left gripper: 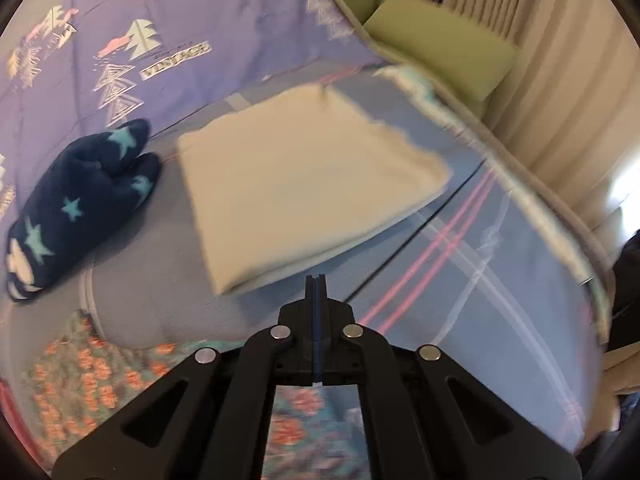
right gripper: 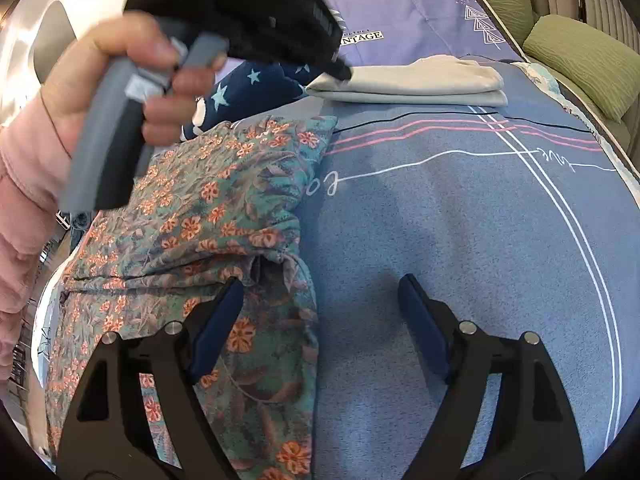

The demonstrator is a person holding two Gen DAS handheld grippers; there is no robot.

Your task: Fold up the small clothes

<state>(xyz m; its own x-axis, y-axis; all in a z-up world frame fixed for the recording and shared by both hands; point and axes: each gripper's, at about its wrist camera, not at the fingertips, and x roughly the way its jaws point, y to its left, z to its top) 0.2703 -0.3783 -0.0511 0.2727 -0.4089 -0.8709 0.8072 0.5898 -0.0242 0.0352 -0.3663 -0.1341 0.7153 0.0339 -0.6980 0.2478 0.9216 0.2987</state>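
A folded cream cloth (left gripper: 304,184) lies flat on the blue blanket (left gripper: 500,320). My left gripper (left gripper: 316,280) is shut just short of its near edge, with nothing seen between the fingers. In the right wrist view a hand (right gripper: 100,88) holds that left gripper (right gripper: 340,72), its tip at the left corner of the folded cloth (right gripper: 416,84). A floral garment (right gripper: 192,216) lies crumpled at the left. My right gripper (right gripper: 320,292) hangs open and empty, one finger over the floral garment's edge, the other over the blanket (right gripper: 460,220).
A navy star-patterned soft item (left gripper: 80,200) lies left of the folded cloth. A purple sheet (left gripper: 180,20) with tree prints covers the far side. Green cushions (left gripper: 440,48) and a curtain (left gripper: 560,80) stand beyond the bed's right edge.
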